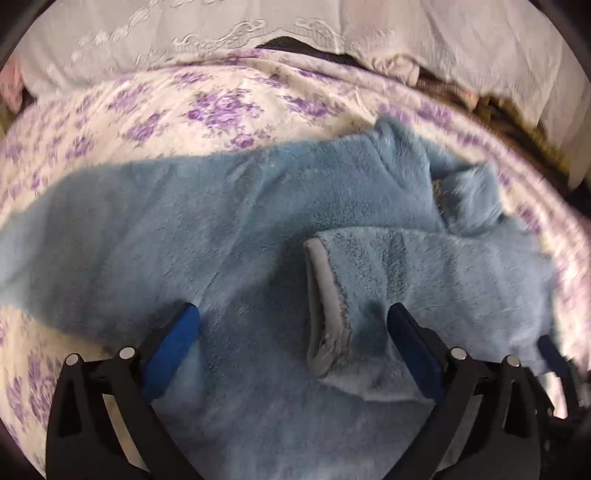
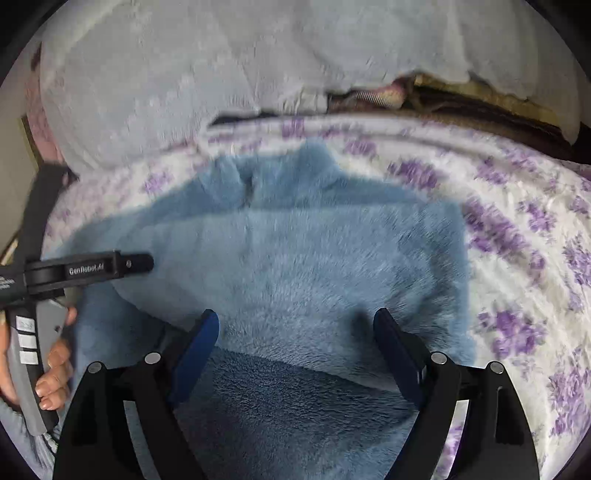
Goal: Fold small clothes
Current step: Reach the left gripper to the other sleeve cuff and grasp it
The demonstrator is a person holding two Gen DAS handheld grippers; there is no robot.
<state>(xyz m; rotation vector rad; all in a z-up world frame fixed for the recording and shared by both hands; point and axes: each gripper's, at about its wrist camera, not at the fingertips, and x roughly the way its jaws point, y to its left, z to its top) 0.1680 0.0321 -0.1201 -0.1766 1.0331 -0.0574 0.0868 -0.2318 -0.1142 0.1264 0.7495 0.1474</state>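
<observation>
A fluffy light-blue garment (image 1: 221,229) lies spread on the bed. One sleeve is folded across its body, and the sleeve's grey cuff (image 1: 325,306) lies between my left fingers. My left gripper (image 1: 293,314) is open and empty, just above the fleece. In the right wrist view the same garment (image 2: 314,251) fills the middle, with a folded edge close to the camera. My right gripper (image 2: 295,321) is open and empty over it. The left gripper's body (image 2: 92,269) shows at the left edge, held by a hand.
The bed cover (image 1: 207,107) is white with purple flowers and also shows in the right wrist view (image 2: 524,229). A pale embroidered pillow (image 1: 221,26) lies along the far side. Dark and brown bedding (image 2: 461,99) shows beneath the pillow at the far right.
</observation>
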